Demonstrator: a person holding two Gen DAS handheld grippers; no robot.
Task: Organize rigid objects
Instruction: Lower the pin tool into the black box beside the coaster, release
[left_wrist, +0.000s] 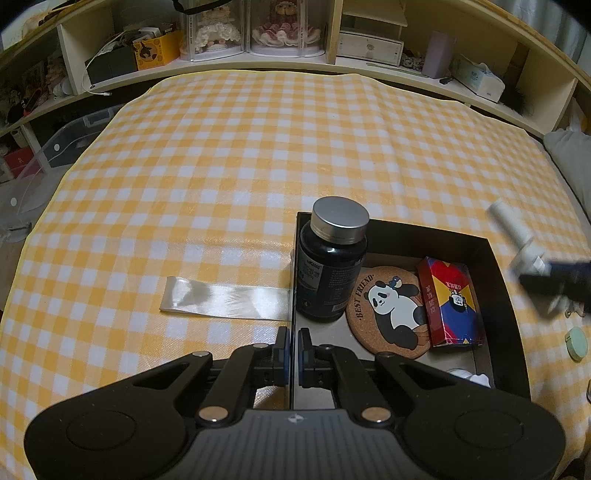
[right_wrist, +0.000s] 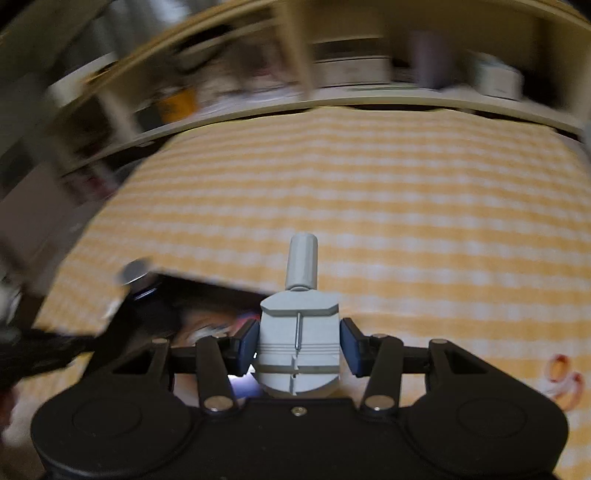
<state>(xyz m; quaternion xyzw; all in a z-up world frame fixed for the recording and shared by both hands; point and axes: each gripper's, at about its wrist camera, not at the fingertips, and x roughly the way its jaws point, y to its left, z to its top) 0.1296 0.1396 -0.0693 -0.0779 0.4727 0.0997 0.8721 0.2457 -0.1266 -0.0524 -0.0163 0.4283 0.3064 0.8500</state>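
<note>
The grey tool (right_wrist: 298, 332), a flat block with a stubby cylindrical handle pointing away, sits clamped between the blue pads (right_wrist: 246, 347) of the right gripper (right_wrist: 298, 347), held above the yellow checked cloth (right_wrist: 406, 221) just right of the black box (left_wrist: 502, 295). The left gripper (left_wrist: 293, 356) is pinched on the box's left wall, its tongs nearly together. Only the left view shows the box's contents sharply: a dark bottle (left_wrist: 330, 266) upright in the far left corner, a panda coaster (left_wrist: 391, 312) and a red card pack (left_wrist: 452, 302) beside it. The right view is smeared with blur.
</note>
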